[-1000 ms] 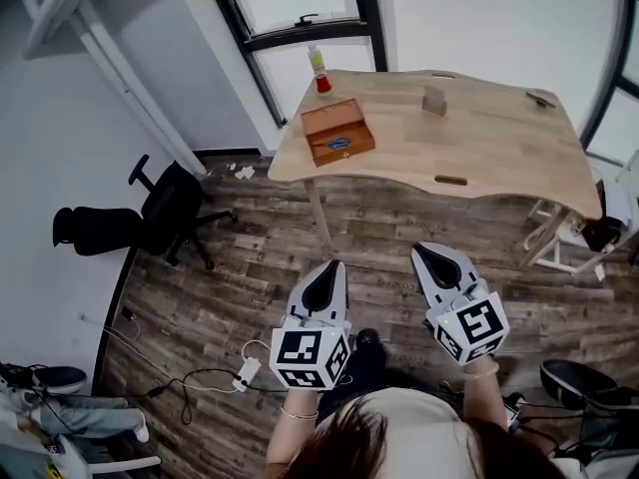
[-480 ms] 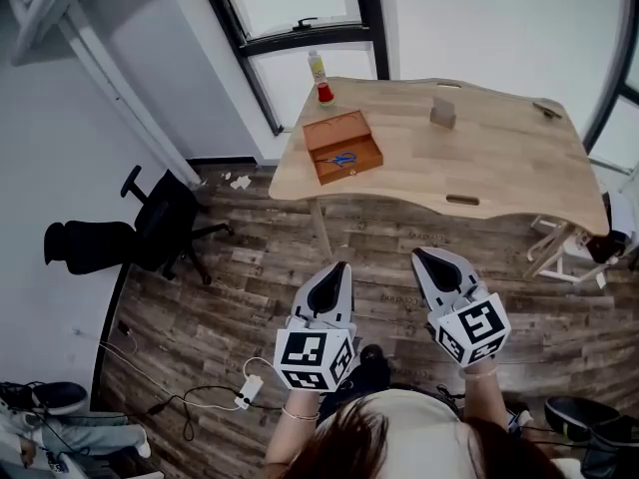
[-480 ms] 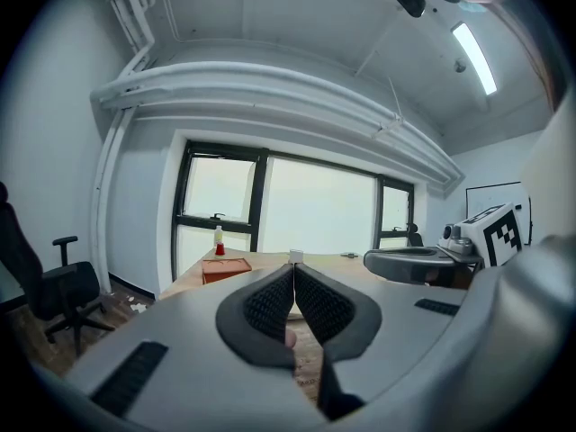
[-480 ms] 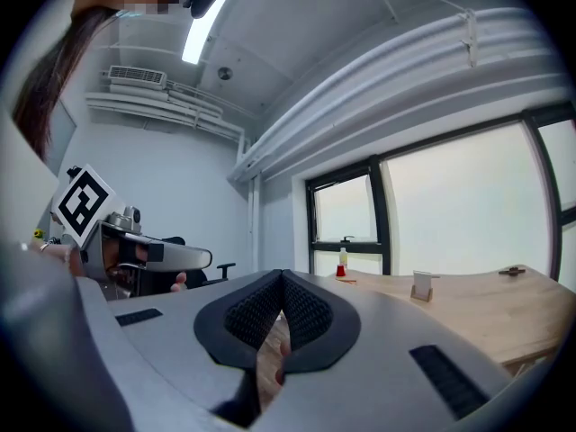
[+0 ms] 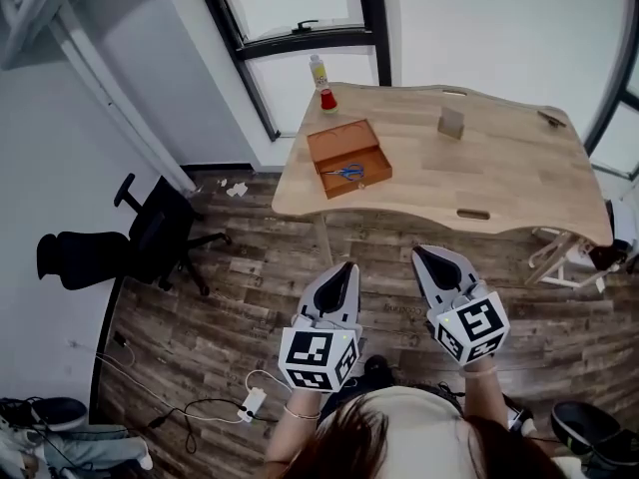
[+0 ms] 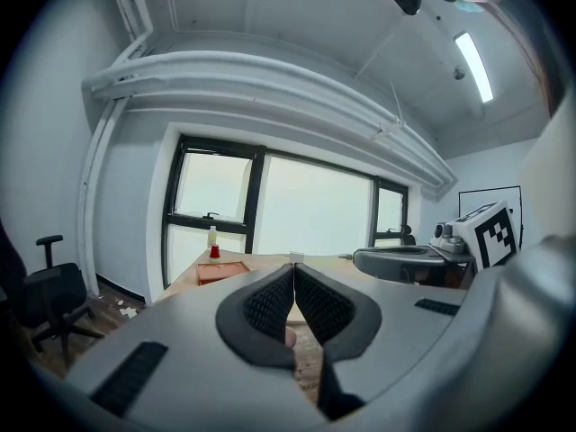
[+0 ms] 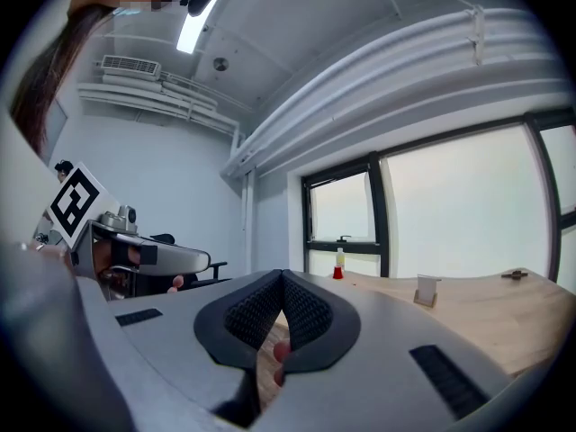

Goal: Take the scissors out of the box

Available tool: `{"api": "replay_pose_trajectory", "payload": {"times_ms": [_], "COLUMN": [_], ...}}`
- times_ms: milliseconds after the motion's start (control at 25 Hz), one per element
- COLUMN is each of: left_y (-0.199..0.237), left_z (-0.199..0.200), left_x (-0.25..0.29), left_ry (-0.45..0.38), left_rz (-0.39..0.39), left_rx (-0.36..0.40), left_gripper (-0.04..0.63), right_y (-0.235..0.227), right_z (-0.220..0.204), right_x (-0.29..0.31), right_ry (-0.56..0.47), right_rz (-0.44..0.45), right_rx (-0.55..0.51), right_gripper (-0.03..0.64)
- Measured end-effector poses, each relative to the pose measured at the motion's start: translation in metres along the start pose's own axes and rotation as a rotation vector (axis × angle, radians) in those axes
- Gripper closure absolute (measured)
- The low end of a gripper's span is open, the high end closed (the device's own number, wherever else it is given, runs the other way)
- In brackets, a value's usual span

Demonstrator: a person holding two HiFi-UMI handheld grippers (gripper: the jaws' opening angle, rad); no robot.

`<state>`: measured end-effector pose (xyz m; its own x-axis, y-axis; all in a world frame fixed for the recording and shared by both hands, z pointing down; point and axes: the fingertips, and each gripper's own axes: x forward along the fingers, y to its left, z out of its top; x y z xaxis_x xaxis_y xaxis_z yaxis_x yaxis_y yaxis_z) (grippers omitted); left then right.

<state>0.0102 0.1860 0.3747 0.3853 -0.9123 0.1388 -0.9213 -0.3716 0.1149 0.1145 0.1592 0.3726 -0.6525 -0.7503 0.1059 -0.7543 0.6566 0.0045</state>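
Note:
An open wooden box [image 5: 348, 158] sits on the near left part of the wooden table [image 5: 499, 183]. Blue-handled scissors [image 5: 347, 172] lie inside it. Both grippers are held over the floor, short of the table's front edge and well apart from the box. My left gripper [image 5: 345, 265] points at the table with its jaws shut and nothing between them [image 6: 292, 266]. My right gripper [image 5: 419, 251] is beside it, also shut and empty [image 7: 282, 275]. The left gripper view shows the box [image 6: 222, 269] far ahead to the left.
A bottle [image 5: 318, 69] and a red cup [image 5: 326, 99] stand at the table's back left corner. A small block [image 5: 451, 121] stands mid-table. A black office chair [image 5: 150, 233] stands on the floor at left. A cable and power strip [image 5: 250, 403] lie near my feet.
The table and box have drawn nearer and lower in the head view as both grippers were carried forward together. Both jaws stayed shut.

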Motion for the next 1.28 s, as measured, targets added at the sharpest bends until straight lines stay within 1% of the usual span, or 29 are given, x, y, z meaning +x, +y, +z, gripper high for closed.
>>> {"api": "replay_pose_trajectory", "payload": {"times_ms": [240,560,880,1280], "left_y": [0.019,0.04,0.049,0.072], "left_z": [0.001,0.0,0.002,0.006], "left_x": [0.011,0.027,0.047,0.082], "left_ry": [0.006,0.008,0.004,0.006], "left_rz": [-0.038,-0.059,-0.07,-0.056], "left_rx": [-0.01,-0.024,-0.028,-0.029], "left_gripper": [0.575,0.575,0.575,0.575], "right_y": [-0.002,-0.005,-0.008,-0.028], "right_z": [0.008,0.008,0.006,0.008], "right_x": [0.023,0.049,0.074,0.112], "right_ry": [-0.014,0.006,0.027,0.014], "right_rz": [-0.014,-0.04,-0.009,0.001], "right_rx": [0.023,0.004,-0.003,0.012], "right_gripper": [0.59,0.589,0.589,0.589]}}
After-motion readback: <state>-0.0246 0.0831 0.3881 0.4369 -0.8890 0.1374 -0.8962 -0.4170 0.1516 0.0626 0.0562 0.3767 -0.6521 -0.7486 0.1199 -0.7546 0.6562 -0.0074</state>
